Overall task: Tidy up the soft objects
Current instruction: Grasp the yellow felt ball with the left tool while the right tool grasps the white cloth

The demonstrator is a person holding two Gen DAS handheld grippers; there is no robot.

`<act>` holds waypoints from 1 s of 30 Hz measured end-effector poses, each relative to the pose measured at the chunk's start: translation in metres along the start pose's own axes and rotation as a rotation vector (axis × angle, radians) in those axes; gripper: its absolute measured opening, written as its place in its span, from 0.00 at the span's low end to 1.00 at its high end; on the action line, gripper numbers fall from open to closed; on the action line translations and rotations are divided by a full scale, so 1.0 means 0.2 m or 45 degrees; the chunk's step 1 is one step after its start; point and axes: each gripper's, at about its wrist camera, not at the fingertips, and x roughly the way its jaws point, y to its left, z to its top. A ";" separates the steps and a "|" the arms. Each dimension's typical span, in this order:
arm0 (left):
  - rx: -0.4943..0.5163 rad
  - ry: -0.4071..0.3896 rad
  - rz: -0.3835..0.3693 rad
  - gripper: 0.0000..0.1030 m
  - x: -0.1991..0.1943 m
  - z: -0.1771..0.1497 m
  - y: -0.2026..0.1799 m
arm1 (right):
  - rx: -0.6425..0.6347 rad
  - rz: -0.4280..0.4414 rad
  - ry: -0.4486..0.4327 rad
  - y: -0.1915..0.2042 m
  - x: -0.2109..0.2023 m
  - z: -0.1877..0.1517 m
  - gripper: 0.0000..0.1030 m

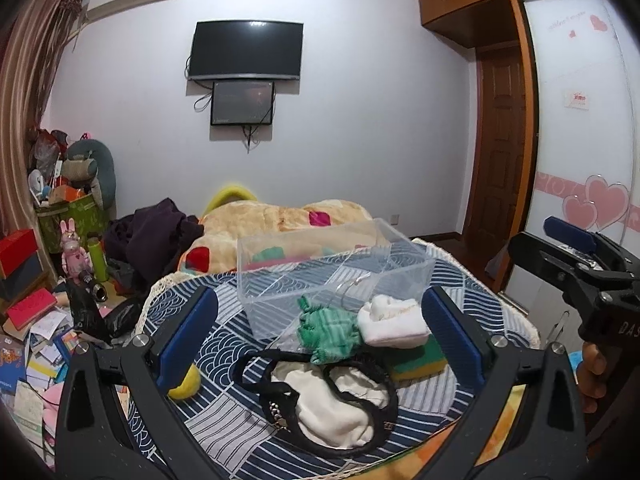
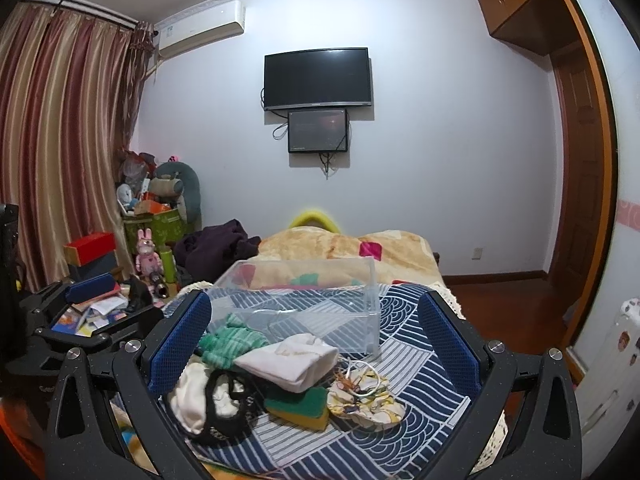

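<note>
A clear plastic box [image 1: 336, 268] [image 2: 304, 300] stands empty on the blue patterned cloth [image 1: 452, 392] [image 2: 420, 344]. In front of it lies a pile: a green striped cloth [image 1: 326, 330] [image 2: 230, 340], a folded white towel [image 1: 394, 322] [image 2: 292, 362], a green-yellow sponge [image 1: 420, 360] [image 2: 298, 404], a cream garment with black straps [image 1: 332, 404] [image 2: 208, 400], and a patterned fabric mask [image 2: 366, 398]. My left gripper [image 1: 320, 332] is open above the pile. My right gripper [image 2: 314, 348] is open above it too, and shows at the right in the left wrist view [image 1: 576, 248].
A tan blanket [image 1: 288, 224] [image 2: 340, 248] and dark clothes [image 1: 156, 232] lie behind the box. Books, boxes and toys [image 1: 44, 320] clutter the floor at left. A wardrobe [image 1: 580, 120] and door stand at right.
</note>
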 end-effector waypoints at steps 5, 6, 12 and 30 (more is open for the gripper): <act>-0.050 0.073 0.080 0.94 0.09 -0.05 0.12 | -0.005 0.037 0.056 -0.01 0.08 -0.05 0.99; -0.058 0.099 0.103 0.88 0.12 -0.07 0.15 | -0.006 0.044 0.077 -0.01 0.11 -0.07 0.98; -0.124 0.219 0.216 0.74 0.23 -0.18 0.31 | -0.002 0.092 0.199 -0.03 0.22 -0.15 0.85; -0.242 0.429 0.431 0.57 0.51 -0.38 0.62 | 0.120 0.241 0.495 -0.06 0.54 -0.24 0.62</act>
